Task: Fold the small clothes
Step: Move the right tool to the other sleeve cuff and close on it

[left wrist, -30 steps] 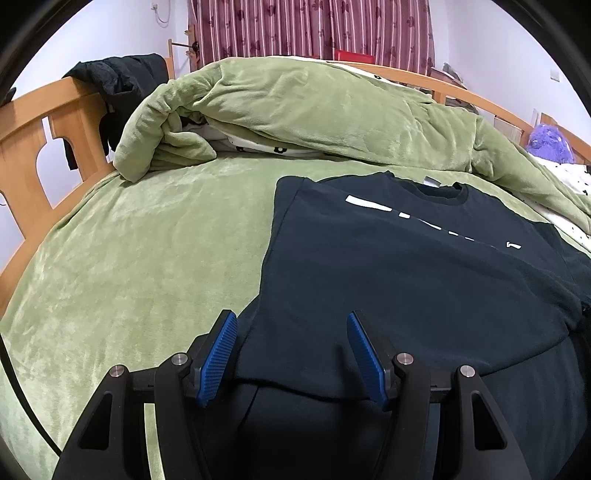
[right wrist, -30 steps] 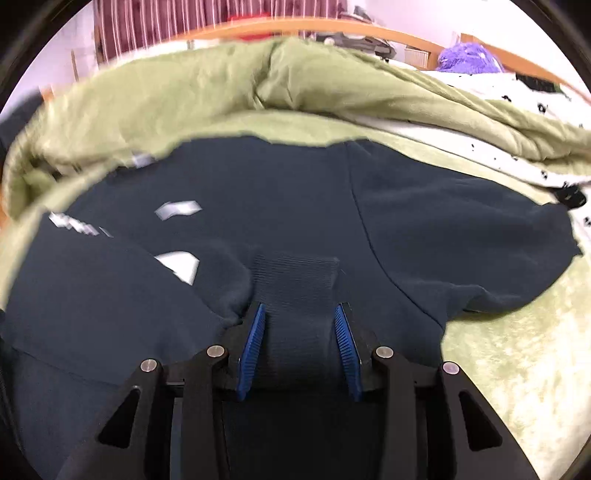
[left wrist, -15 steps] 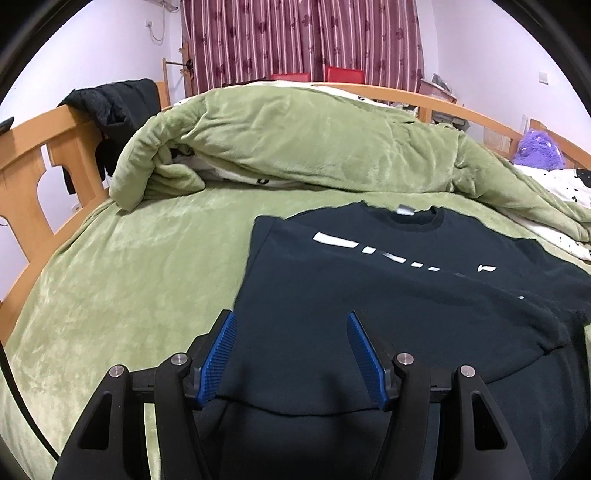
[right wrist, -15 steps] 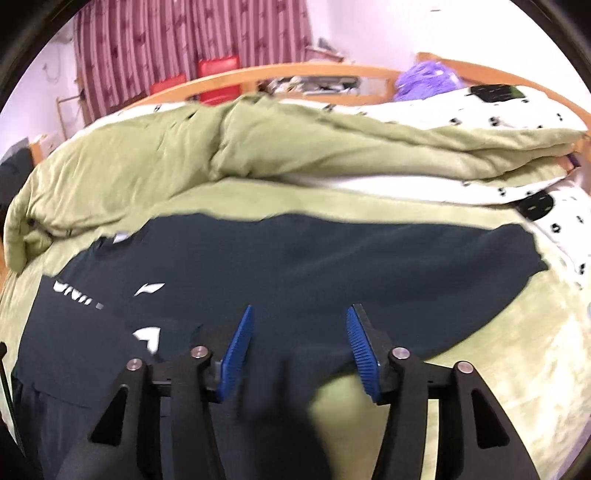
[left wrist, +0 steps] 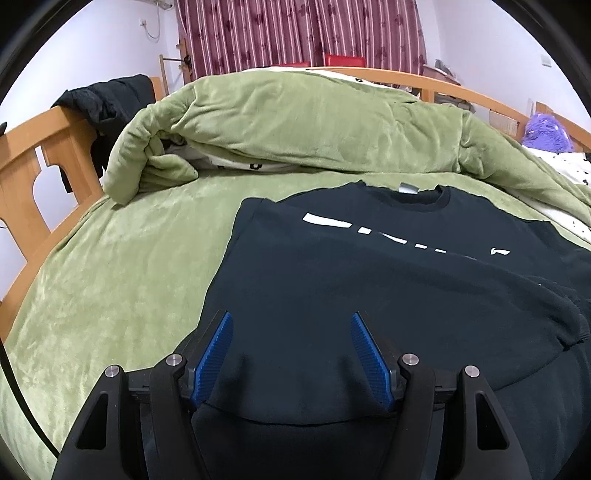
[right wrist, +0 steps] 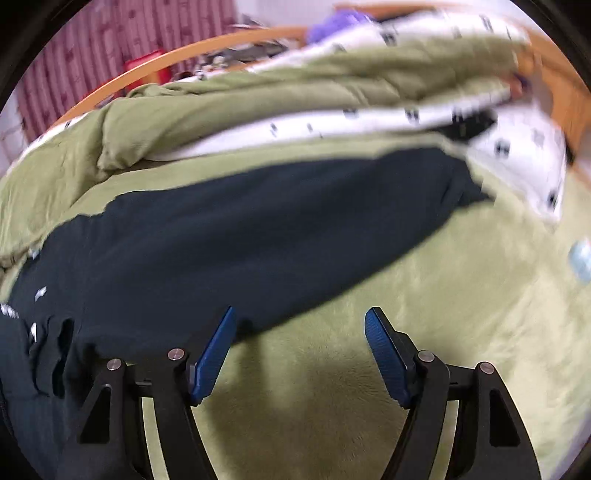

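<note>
Blue ribbed pads are standing spread wide on the left hand-held gripper (left wrist: 291, 350), pinching nothing; it is hovering low over the near part of the dark navy long-sleeved sweatshirt with white chest lettering (left wrist: 369, 280), probably placed there to reach the folded-over layer whose edge is running just under its fingertips. The right hand-held gripper (right wrist: 300, 347) is likewise splayed open and empty, its left pad (right wrist: 214, 354) sitting at the edge of the dark cloth and its right pad over bare bedding. I judge it is positioned for the outstretched sleeve (right wrist: 332, 206), which is lying flat across the bed toward the far right and looks like the next part to be brought in over the body.

The sweatshirt is lying front up on the plush olive-green bed cover (left wrist: 110, 280), collar (left wrist: 417, 195) pointing away toward the pile of bedding. In the left view the other sleeve (left wrist: 554, 310) is appearing already crossed over the chest, its cuff resting near the right edge, so the fold seems to be partly done. The right view is blurred, so fine detail of the sleeve's cuff cannot be made out.

Beyond the garment, a thick green quilt (left wrist: 295, 125) is heaped up, likely pushed back to leave a flat working patch. A wooden bed frame (left wrist: 33, 166) is rising at the left with dark clothing (left wrist: 107, 107) draped on it, and striped maroon curtains (left wrist: 295, 33) are hanging behind.
</note>
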